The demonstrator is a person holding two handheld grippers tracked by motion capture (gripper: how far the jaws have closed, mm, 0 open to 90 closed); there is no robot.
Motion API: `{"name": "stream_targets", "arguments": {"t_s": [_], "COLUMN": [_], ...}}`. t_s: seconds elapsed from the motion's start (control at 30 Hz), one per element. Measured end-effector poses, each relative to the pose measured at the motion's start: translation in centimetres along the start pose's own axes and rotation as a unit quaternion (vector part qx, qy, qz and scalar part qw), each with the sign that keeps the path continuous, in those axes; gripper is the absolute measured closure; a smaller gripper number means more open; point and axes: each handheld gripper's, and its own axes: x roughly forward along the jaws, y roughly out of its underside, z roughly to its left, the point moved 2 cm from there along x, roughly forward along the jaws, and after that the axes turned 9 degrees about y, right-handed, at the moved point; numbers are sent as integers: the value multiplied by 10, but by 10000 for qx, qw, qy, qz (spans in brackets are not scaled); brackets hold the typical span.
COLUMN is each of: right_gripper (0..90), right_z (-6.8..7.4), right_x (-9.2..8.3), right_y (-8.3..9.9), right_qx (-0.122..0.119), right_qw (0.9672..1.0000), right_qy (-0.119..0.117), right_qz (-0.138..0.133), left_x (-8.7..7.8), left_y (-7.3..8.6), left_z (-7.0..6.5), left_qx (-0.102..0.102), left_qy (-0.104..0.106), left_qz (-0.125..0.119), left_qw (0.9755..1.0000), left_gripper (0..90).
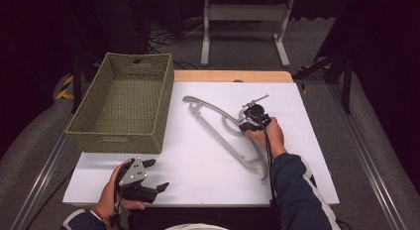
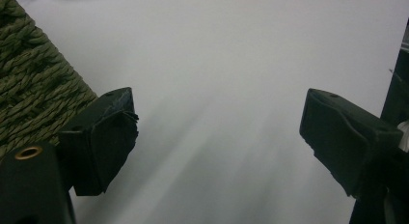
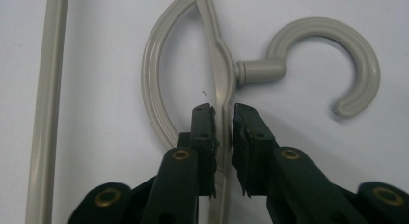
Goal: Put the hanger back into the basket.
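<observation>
We see a white table (image 1: 198, 165) in the middle of the high view, with a woven basket (image 1: 124, 103) standing at its upper left; to the right of the basket a grey plastic hanger (image 1: 218, 133) lies flat, running on a slant from the centre down toward the lower right.

The right gripper (image 1: 247, 125) sits over the hanger right of centre, held by the right hand (image 1: 267, 133), whose dark blue sleeve (image 1: 297, 190) comes up from the bottom edge; in the right gripper view its two black jaws stand on either side of the hanger's thin top rib, just below the neck of the hook (image 3: 333, 60), nearly closed around the rib with a sliver of gap on each side, so we cannot tell whether they press it yet; the hook curls off to the upper right there, and the straight bottom bar (image 3: 46, 103) runs down the left edge.

The left gripper (image 1: 156, 175) rests at the lower left of the high view, just below the basket's near wall, held by the left hand (image 1: 106, 195); its jaws are spread wide with nothing between them; in the left gripper view they frame bare white table, with the basket's weave at the upper left.
</observation>
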Motion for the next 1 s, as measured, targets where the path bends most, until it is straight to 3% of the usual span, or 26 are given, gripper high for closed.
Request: {"name": "stream_targets", "arguments": {"t_s": [0.27, 0.3, 0.47, 0.57, 0.63, 0.87, 1.0], "right_gripper": [745, 746, 723, 699, 747, 781, 824], "right_z": [-7, -8, -8, -7, -3, 0, 2], "right_x": [-7, -9, -9, -6, -5, -5, -5], "right_y": [5, 7, 12, 15, 15, 14, 15], "right_qx": [-67, -136, -281, -316, -495, -546, -587], "right_qw": [9997, 9992, 9977, 9959, 9961, 9960, 9968], "right_qy": [-108, -212, -280, -540, -314, -162, -33], "right_qz": [222, 306, 542, 656, 660, 694, 550], "left_x": [-1, -1, -1, 0, 0, 1, 1], "left_y": [0, 0, 0, 0, 0, 0, 0], "left_z": [0, 0, 0, 0, 0, -1, -1], "left_qx": [17, 24, 13, 38, 9, 15, 35], "left_qy": [-17, -16, -26, -9, -4, -16, -10], "left_qz": [17, 18, 25, 37, 37, 74, 75], "left_qw": [10000, 10000, 10000, 10000, 10000, 10000, 10000], "left_gripper": [137, 137, 137, 137, 137, 137, 137]}}
